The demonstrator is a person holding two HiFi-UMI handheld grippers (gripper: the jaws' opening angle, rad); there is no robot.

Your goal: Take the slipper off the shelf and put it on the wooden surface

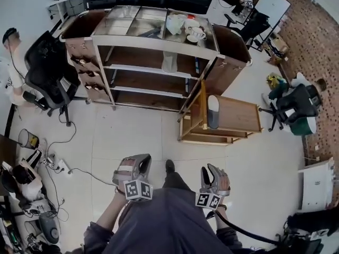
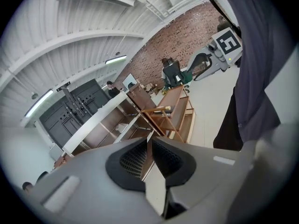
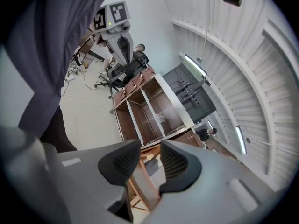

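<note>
A grey slipper (image 1: pixel 213 111) lies on the low wooden surface (image 1: pixel 241 115) to the right of the metal shelf (image 1: pixel 153 42). I stand a few steps back from both. My left gripper (image 1: pixel 142 160) is held near my body with its jaws together and nothing in them (image 2: pixel 149 141). Beside it, my right gripper (image 1: pixel 212 169) has a clear gap between its pads and holds nothing (image 3: pixel 150 146). In the right gripper view the slipper (image 3: pixel 152 165) shows far off through that gap.
Cups and a jug (image 1: pixel 192 32) stand on the shelf's top. A black office chair (image 1: pixel 46 67) and a person (image 1: pixel 10 52) are at the left, cables and a power strip (image 1: pixel 55 164) on the floor. A green chair (image 1: pixel 296 109) and a white cabinet (image 1: pixel 318 183) are at the right.
</note>
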